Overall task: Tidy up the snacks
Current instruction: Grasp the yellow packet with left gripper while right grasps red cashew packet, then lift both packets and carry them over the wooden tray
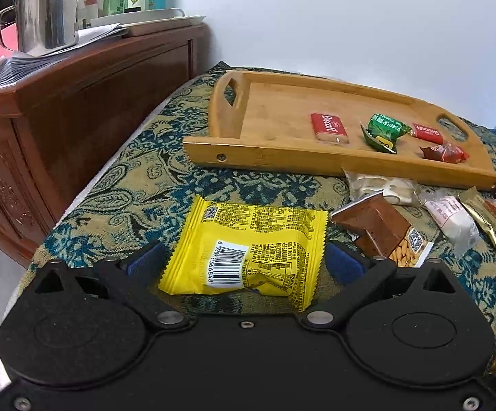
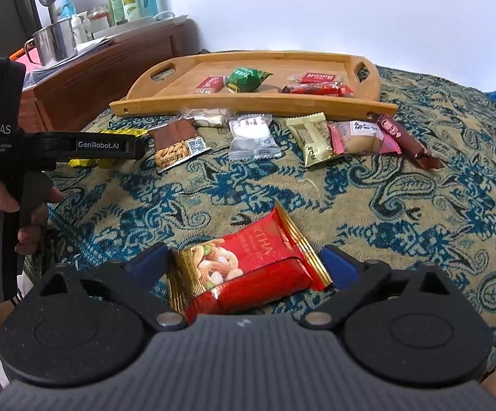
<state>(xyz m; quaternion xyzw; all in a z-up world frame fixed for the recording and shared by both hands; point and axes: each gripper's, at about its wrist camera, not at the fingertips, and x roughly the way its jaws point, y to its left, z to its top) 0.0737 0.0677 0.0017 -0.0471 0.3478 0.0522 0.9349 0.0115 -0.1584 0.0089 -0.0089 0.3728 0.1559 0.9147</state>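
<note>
Both grippers — left gripper (image 1: 244,260), right gripper (image 2: 246,263) — jaws wide.

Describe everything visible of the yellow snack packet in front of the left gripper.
The yellow snack packet is a crinkly foil-like pouch with serrated end seals, lying flat, back side up, on the patterned cloth. Black print and a white barcode label show; its near corner is crumpled. It sits between the open blue fingers of the left gripper, with neither visibly pressing it, beside a brown almond packet, short of the wooden tray.

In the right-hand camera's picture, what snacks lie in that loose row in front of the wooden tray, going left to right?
Brown almond packet → silver-and-white packet → gold packet → pink packet → dark brown bar.
</note>
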